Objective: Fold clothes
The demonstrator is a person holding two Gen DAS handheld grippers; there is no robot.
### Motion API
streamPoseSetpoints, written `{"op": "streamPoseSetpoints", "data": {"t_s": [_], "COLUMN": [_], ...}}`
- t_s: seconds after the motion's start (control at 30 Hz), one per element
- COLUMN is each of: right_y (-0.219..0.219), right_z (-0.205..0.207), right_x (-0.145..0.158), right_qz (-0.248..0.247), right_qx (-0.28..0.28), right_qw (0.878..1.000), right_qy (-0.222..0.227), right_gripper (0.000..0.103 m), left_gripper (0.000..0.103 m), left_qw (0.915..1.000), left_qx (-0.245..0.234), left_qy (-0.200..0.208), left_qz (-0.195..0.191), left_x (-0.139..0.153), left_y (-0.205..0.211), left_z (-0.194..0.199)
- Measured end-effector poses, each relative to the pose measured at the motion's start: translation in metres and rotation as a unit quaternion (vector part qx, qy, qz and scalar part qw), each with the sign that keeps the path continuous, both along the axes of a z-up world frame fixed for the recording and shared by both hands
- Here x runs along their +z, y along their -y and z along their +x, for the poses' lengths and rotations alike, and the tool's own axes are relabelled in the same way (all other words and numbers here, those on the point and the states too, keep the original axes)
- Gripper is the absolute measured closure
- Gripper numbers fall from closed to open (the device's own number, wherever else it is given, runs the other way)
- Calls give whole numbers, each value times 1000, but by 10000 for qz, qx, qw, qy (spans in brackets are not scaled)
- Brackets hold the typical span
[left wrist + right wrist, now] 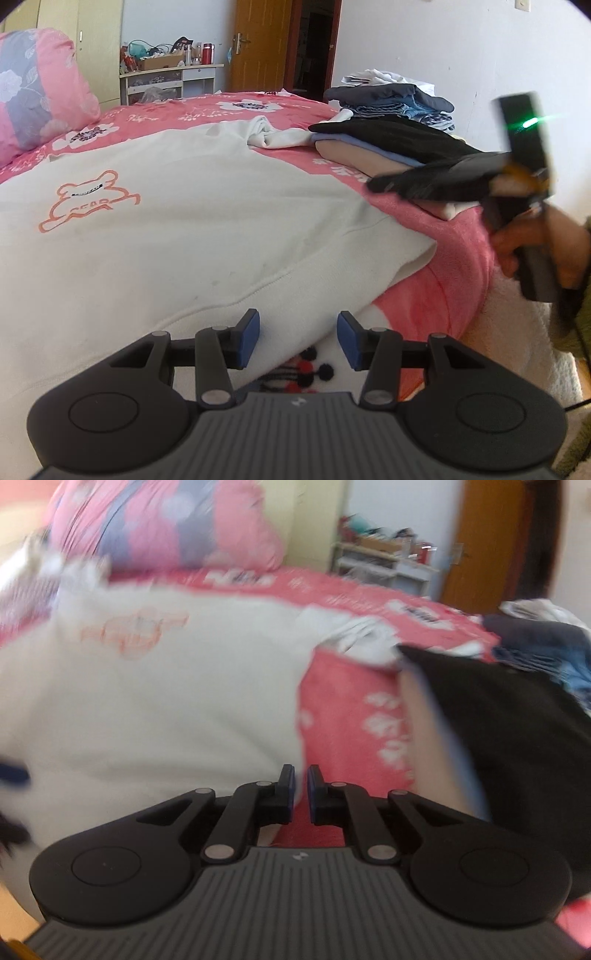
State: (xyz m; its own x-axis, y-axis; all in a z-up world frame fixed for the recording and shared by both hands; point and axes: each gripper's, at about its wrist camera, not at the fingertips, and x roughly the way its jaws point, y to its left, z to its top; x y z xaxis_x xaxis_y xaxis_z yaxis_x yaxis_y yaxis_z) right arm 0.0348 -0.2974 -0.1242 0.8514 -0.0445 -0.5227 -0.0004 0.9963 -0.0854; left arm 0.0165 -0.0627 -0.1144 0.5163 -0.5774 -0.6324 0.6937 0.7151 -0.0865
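A white sweatshirt [177, 221] with an orange bear outline lies spread flat on the pink bedspread [443, 258]; its sleeve [269, 134] is bunched at the far side. My left gripper [298, 338] hovers open over the near hem, with nothing between its blue pads. At the right edge of the left wrist view a hand [535, 243] holds my right gripper [380, 183], blurred, above the sweatshirt's right corner. In the blurred right wrist view the right gripper [301, 794] is shut and empty, above the sweatshirt [166, 701] and the bedspread [343, 701].
A folded stack [388, 142] with a black garment on top sits right of the sweatshirt, also seen as the black stack [509, 731]. Behind it lies a pile of jeans and dark clothes [399, 99]. A pink pillow [40, 88] is at far left, a cluttered desk [170, 74] beyond.
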Motion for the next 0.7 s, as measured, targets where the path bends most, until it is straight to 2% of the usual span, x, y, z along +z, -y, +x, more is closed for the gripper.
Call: {"op": "streamPoseSetpoints", "data": {"t_s": [0.03,0.1,0.17,0.2,0.23,0.3,0.33,0.4,0.47,0.57,0.63,0.7], "right_y": [5,15,13,10,8,15,24,37,39,27,16,8], "right_z": [-9,-28,-37,-41,-47,-71,-83,-102,-113,-111,-93,-68], "right_x": [8,20,14,7,-3,-20,-23,-19,-4,23,30,27], "right_qz": [250,1003,1551,1700,1644,1647,1872,2007,1903,1960,2013,2072], "right_qx": [-29,254,735,928,934,767,640,276,132,400,552,559], "right_qw": [9996,9942,9852,9805,9799,9796,9757,9736,9777,9795,9780,9767], "right_qy": [136,293,-34,-321,-637,-860,-943,-1048,-875,-240,27,40], "right_gripper": [97,95,95,98,98,99,99,97,93,93,92,91], "left_gripper": [55,55,55,55,55,55,55,55,55,55,54,54], "left_qw": [10000,10000,9999,9999,9998,9996,9994,9987,9976,9965,9949,9906], "left_qx": [0,23,44,65,88,145,161,209,275,530,898,1357], "left_qy": [-15,-31,-37,-44,-57,-137,-189,-319,-446,-344,-232,-107], "left_qz": [-27,-62,-99,-118,-142,-216,-245,-342,-460,-549,-398,-126], "left_x": [0,-2,-3,-2,-2,-1,0,3,10,27,39,51], "left_y": [-2,-5,-8,-9,-10,-16,-19,-27,-37,-57,-71,-85], "left_z": [0,-1,-2,-2,-3,-5,-5,-7,-9,-16,-16,-15]}}
